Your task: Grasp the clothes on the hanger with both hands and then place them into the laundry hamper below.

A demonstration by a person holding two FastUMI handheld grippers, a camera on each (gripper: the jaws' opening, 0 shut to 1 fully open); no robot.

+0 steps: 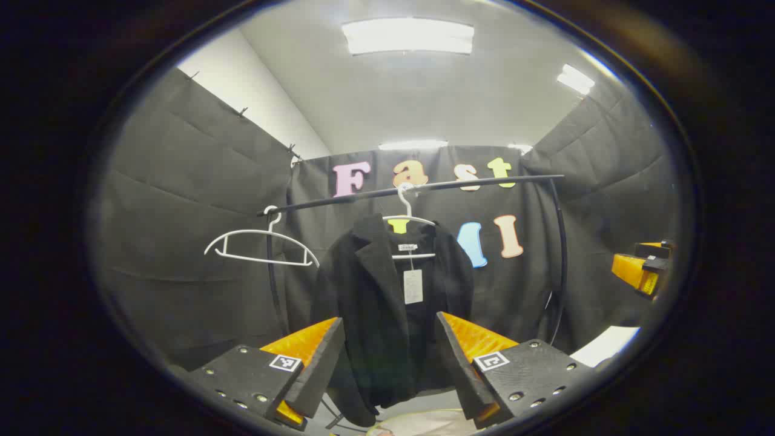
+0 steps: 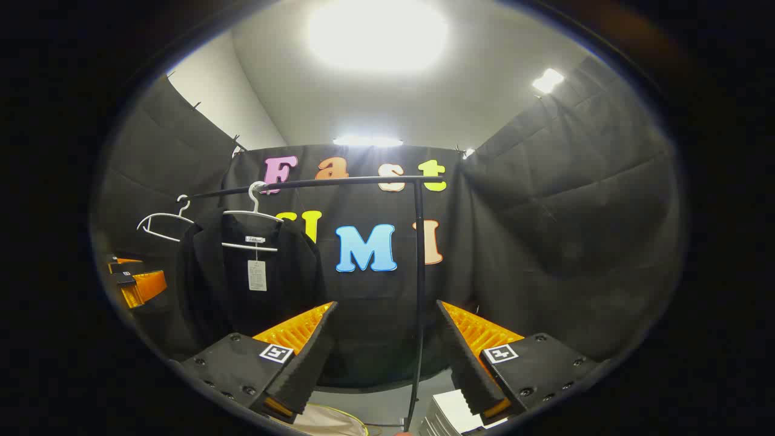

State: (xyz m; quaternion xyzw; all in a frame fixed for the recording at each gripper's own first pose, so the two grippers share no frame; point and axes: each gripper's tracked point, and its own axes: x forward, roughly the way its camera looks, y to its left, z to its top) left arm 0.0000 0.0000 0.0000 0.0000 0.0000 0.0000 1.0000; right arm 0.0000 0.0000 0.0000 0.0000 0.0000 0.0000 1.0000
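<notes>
In the left gripper view, the left gripper (image 1: 387,369) sits at 6 o'clock with its jaws spread wide and nothing between them, framing the lower half of a dark, heavy-woven jacket with a notched lapel (image 1: 387,303). That jacket hangs on a thin white wire hanger (image 1: 407,221) hooked over a slim black metal clothes rail (image 1: 418,189) that crosses the middle of the view; a white paper tag (image 1: 413,286) dangles from its collar. The gripper stands apart from the jacket, short of touching it. A second, bare white wire hanger (image 1: 260,245) hangs from the rail's end towards 9 o'clock. Under the jacket's hem, at 6 o'clock, a pale fabric edge (image 1: 424,424) shows; I cannot tell whether it is the laundry hamper. The right gripper (image 1: 643,269) appears at 3 o'clock, well off to the side of the jacket. In the right gripper view, the right gripper (image 2: 387,363) at 6 o'clock also has its jaws parted and empty, with the rail's black upright post (image 2: 419,290) rising between them farther off. The jacket (image 2: 242,284) hangs towards 9 o'clock, and the left gripper (image 2: 136,281) shows beside it at the 9 o'clock edge.
</notes>
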